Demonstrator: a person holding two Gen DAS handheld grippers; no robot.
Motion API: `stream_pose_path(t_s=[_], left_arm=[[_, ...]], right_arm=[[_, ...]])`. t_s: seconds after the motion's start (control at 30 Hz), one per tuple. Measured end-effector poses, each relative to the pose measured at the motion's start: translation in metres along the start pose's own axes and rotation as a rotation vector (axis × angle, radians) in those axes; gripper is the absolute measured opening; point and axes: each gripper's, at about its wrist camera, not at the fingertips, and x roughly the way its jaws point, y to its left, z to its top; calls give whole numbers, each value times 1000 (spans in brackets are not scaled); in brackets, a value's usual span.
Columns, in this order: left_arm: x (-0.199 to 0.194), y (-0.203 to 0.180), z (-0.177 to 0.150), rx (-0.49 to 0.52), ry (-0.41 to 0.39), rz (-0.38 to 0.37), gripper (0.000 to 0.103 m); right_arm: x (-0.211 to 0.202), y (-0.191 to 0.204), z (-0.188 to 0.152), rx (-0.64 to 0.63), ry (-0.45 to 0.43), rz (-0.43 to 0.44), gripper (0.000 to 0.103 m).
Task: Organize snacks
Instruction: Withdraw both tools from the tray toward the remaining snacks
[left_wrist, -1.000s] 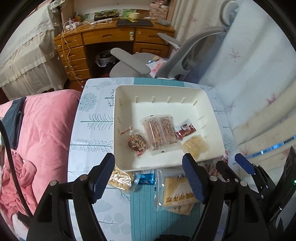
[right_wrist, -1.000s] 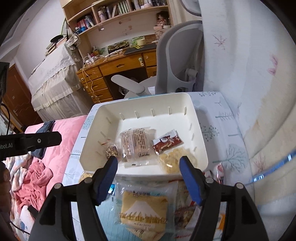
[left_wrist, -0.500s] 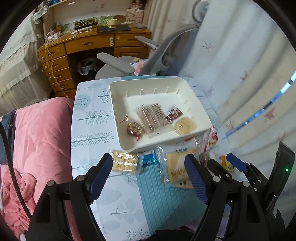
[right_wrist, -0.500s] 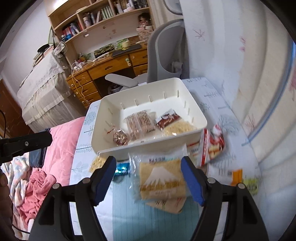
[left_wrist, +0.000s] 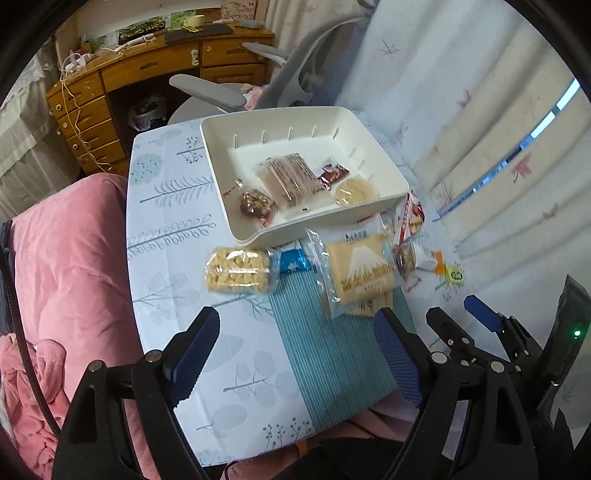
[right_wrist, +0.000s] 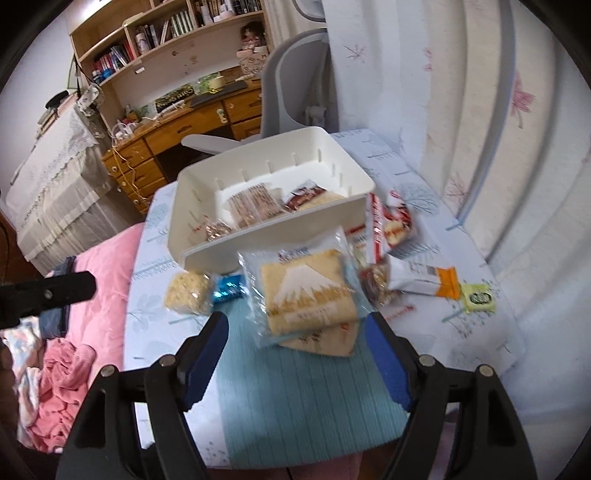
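A white tray (left_wrist: 371, 133) (right_wrist: 280, 236) stands on the small table and holds several wrapped snacks, among them a long clear pack (left_wrist: 289, 177) and a round nut cluster (left_wrist: 255, 202). In front of it lie a puffed rice bar (left_wrist: 237, 271) (right_wrist: 187, 292), a small blue packet (left_wrist: 292, 260) (right_wrist: 228, 288), a mountain-print cracker pack (left_wrist: 360, 266) (right_wrist: 308, 291), a red and white pack (right_wrist: 388, 221), an orange-ended bar (right_wrist: 424, 280) and a yellow-green sachet (right_wrist: 478, 297). My left gripper (left_wrist: 295, 362) is open and empty near the table's front edge. My right gripper (right_wrist: 295, 362) is open and empty, just short of the cracker pack.
The table (left_wrist: 166, 206) has a tree-print cloth with a teal striped band. A pink quilt (left_wrist: 70, 258) lies to its left. A grey office chair (left_wrist: 295, 85) and a wooden desk (left_wrist: 147, 66) stand behind. A curtain (right_wrist: 480, 147) hangs on the right.
Both grippers have pulled back and up from the tray toward the table's front edge. More of the table and the loose snacks show now. Both stay open.
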Motion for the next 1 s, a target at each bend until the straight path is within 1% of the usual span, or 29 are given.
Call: stream_pose_path(t_s=[0.17, 0.3, 0.4, 0.47, 0.7, 0.8, 0.9, 0.97, 1.0], left_arm=[[8, -8, -2, 3, 29, 16, 84], [18, -17, -2, -30, 51, 24, 85], [30, -28, -2, -71, 82, 34, 84], [39, -37, 0, -103, 101, 44, 85], [73, -70, 13, -189, 152, 96, 86], [89, -82, 19, -228, 181, 114, 86], [106, -93, 26, -265, 193, 123, 87], [118, -100, 30, -294, 198, 135, 93], [124, -102, 32, -306, 200, 134, 94]], right_arm=[[3, -9, -14, -64, 14, -50, 77], [5, -25, -20, -104, 27, -66, 77], [8, -41, -22, -127, 39, -77, 77], [12, -55, -22, -147, 57, -87, 77], [26, -110, -13, -195, 118, -82, 77], [39, -134, -9, -229, 161, -99, 77], [51, -162, -1, -249, 198, -91, 77], [58, -176, 4, -253, 221, -81, 77], [63, -184, 7, -257, 235, -74, 77]])
